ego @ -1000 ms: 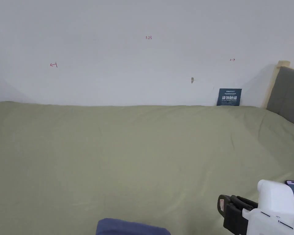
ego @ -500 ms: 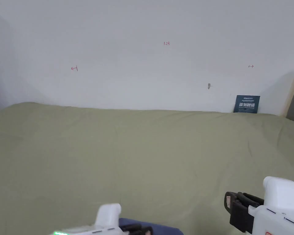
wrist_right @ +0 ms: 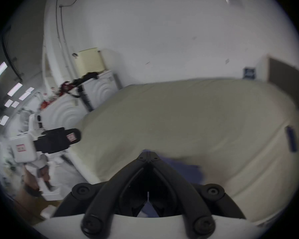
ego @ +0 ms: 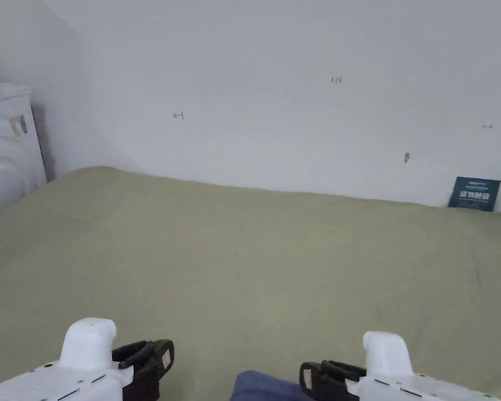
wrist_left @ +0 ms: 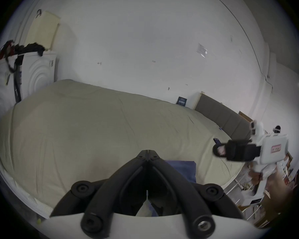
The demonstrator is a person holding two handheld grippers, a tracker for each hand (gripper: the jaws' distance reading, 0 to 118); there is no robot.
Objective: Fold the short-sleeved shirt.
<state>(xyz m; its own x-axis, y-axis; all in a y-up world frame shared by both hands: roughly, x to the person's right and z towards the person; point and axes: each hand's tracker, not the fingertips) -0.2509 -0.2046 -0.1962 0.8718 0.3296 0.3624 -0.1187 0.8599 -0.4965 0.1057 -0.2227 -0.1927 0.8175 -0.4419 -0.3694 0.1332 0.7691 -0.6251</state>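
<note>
there, closed grippers above shirt

Shirt on bed near edge, btwn left hand-held gripper & right hand-held gripper.

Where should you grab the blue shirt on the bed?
Probably by the far edge of the shirt, coming from the near side of the bed. It lies as a flat, compact block near that side, between the grippers, so its edges look reachable.

Lighting was even and soft. Both gripper views showed strong fisheye curvature with dark corners. The right gripper view was motion-blurred, with bright ceiling lights at left.
</note>
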